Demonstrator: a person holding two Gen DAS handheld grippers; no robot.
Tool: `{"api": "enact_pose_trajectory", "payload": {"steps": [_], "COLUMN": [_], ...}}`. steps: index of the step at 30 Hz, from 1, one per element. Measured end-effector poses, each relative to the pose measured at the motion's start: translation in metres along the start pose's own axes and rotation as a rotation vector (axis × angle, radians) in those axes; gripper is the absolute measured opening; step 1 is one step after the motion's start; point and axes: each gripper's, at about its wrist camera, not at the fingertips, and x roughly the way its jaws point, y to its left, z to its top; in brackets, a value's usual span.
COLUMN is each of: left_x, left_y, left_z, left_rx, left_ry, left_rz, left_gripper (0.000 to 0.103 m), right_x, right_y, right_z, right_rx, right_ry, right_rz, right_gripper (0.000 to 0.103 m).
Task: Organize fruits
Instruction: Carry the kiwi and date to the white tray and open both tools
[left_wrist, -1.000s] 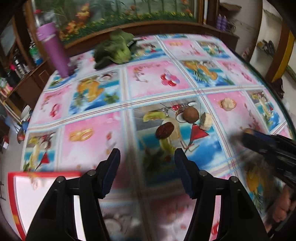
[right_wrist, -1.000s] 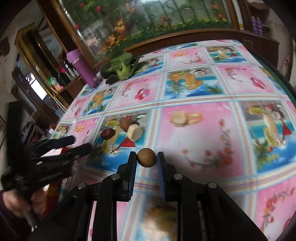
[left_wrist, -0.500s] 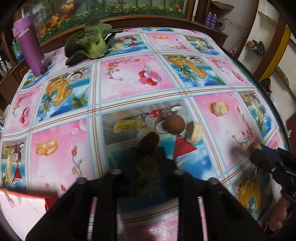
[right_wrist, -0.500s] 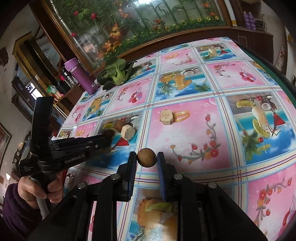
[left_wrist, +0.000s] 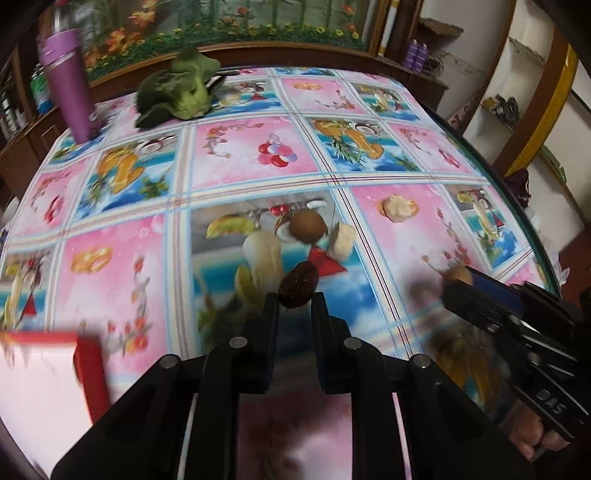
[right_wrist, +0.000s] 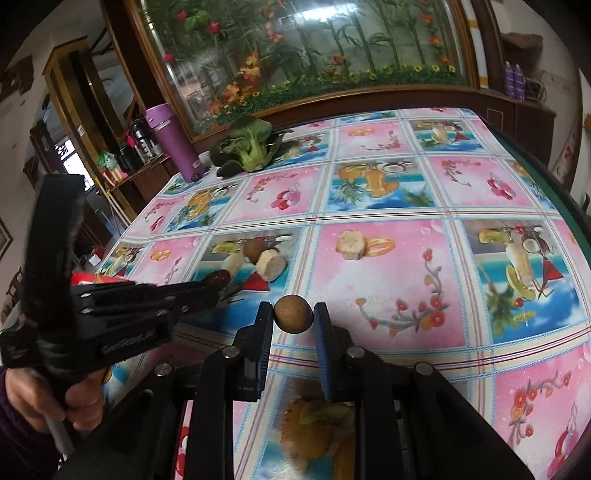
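My left gripper (left_wrist: 293, 299) is shut on a dark red-brown fruit (left_wrist: 298, 284) and holds it above the tablecloth. My right gripper (right_wrist: 293, 316) is shut on a small round brown fruit (right_wrist: 293, 314). Still on the cloth are a round brown fruit (left_wrist: 307, 229), a pale cut chunk (left_wrist: 341, 242) beside it and another pale chunk (left_wrist: 397, 208) farther right. The right wrist view shows the left gripper (right_wrist: 212, 286) low at the left with its dark fruit (right_wrist: 218, 277), and the chunks (right_wrist: 271, 264) (right_wrist: 351, 243) beyond.
A red-rimmed white tray (left_wrist: 88, 369) sits at the near left corner. A purple bottle (left_wrist: 68, 85) and a leafy green vegetable (left_wrist: 177, 92) stand at the far side of the table (left_wrist: 236, 147). A hand (right_wrist: 79, 406) grips the left gripper's handle. The table edge curves at the right.
The left gripper went from open above the cloth to shut on the dark red-brown fruit and lifted it back toward the near edge. The right gripper kept hold of its round brown fruit.
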Motion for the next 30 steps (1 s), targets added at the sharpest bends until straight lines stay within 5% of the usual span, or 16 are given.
{"api": "enact_pose_trajectory", "payload": {"steps": [8, 18, 30], "left_x": [-0.069, -0.155, -0.179], "left_y": [0.015, 0.085, 0.151], "left_z": [-0.053, -0.125, -0.180], "left_rx": [-0.098, -0.252, -0.387], "left_ry": [-0.097, -0.212, -0.208], "left_rz": [0.047, 0.253, 0.424], "left_gripper": [0.019, 0.019, 0.020], "right_x": [-0.002, -0.009, 0.016], "right_y": [0.042, 0.147, 0.263], "right_z": [-0.018, -0.037, -0.072], "right_rx": [-0.044, -0.195, -0.386], "right_ry": [0.012, 0.036, 0.124], "right_rz": [0.082, 0.229, 0.315], "right_gripper": [0.021, 0.021, 0.021]}}
